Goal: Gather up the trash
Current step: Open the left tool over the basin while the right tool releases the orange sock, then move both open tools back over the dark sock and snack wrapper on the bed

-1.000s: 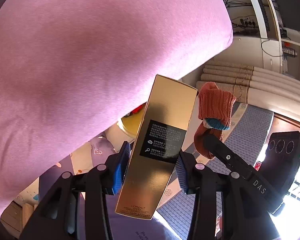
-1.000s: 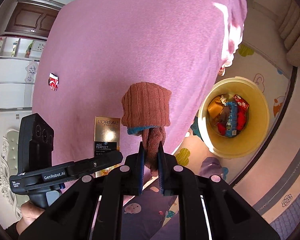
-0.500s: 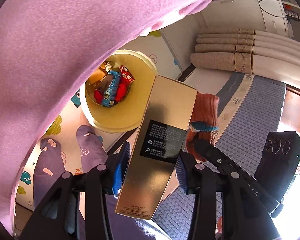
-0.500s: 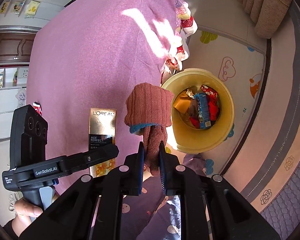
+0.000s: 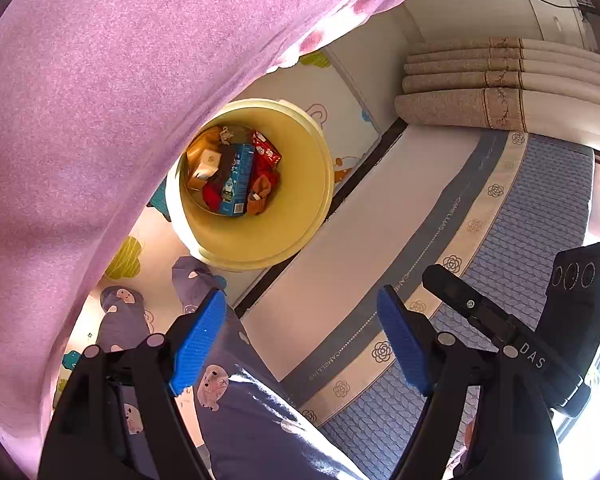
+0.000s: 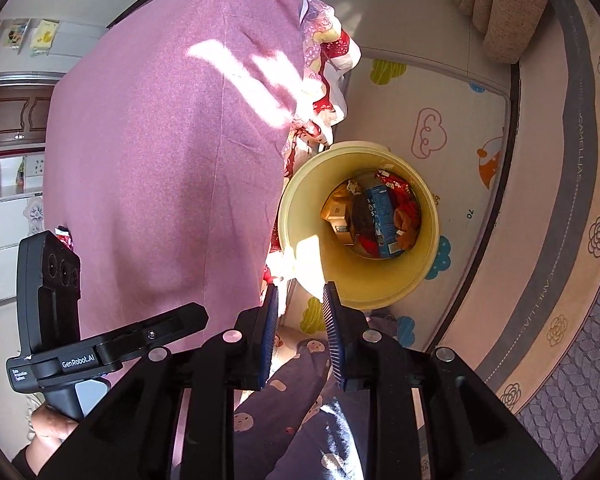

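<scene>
A yellow bin [image 5: 300,216] stands on the floor beside the pink-covered bed [image 5: 100,100]. It holds a gold box [image 5: 204,160], a blue box [image 5: 236,180], red wrappers and a brown sock [image 5: 262,192]. My left gripper [image 5: 300,336] is open and empty above the floor, short of the bin. In the right wrist view the bin [image 6: 428,280] lies just ahead of my right gripper [image 6: 298,332], which is open and empty. The gold box [image 6: 336,216] and the sock [image 6: 406,226] lie inside it.
A cartoon-print play mat [image 6: 440,120] lies under the bin. A grey-and-beige flowered rug [image 5: 500,280] runs on the right, with rolled mats [image 5: 480,96] at the back. The person's purple patterned trouser leg [image 5: 252,420] is below both grippers. A red wrapper [image 6: 65,236] lies on the bed.
Both grippers opened. The gold box left the left gripper and the brown sock left the right gripper; both now lie in the yellow bin. The views swung further over the bin.
</scene>
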### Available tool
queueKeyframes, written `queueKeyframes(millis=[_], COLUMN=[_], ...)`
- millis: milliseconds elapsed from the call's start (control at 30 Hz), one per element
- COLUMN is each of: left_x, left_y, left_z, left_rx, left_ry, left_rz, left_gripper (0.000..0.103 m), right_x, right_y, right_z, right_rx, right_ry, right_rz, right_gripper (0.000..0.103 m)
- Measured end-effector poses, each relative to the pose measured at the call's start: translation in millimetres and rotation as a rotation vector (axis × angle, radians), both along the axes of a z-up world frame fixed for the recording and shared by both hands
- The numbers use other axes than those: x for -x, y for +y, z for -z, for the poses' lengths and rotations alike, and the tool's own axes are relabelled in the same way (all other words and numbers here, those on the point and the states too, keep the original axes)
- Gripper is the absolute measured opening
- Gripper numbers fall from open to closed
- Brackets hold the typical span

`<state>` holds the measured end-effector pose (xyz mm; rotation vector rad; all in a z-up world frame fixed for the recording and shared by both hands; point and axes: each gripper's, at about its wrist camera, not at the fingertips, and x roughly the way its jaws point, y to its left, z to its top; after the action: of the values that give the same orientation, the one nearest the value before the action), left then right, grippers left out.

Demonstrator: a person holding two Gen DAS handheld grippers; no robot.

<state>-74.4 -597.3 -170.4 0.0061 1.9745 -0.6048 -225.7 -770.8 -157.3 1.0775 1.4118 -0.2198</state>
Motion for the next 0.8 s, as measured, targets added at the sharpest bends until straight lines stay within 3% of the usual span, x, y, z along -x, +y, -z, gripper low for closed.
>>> queueKeyframes(millis=[433, 800], left_x=[-26.9, -49.5], left_y=[47.0, 155.2], left_z=[-34.2, -59.6], left_rx=[0.027, 0.028], left_ry=[-0.074, -0.123], left_rz=[-0.087, -0.239], left_gripper=[0.077, 0.078], right_x=[-53.3, -108.7], right_y=[39.8, 139.5], right_z=[-25.6, -51.0], right_rx=[0.01, 0.017], right_ry=[-0.053, -0.096], right_rz=[-0.119, -0.284], right_gripper=[0.023, 0.023])
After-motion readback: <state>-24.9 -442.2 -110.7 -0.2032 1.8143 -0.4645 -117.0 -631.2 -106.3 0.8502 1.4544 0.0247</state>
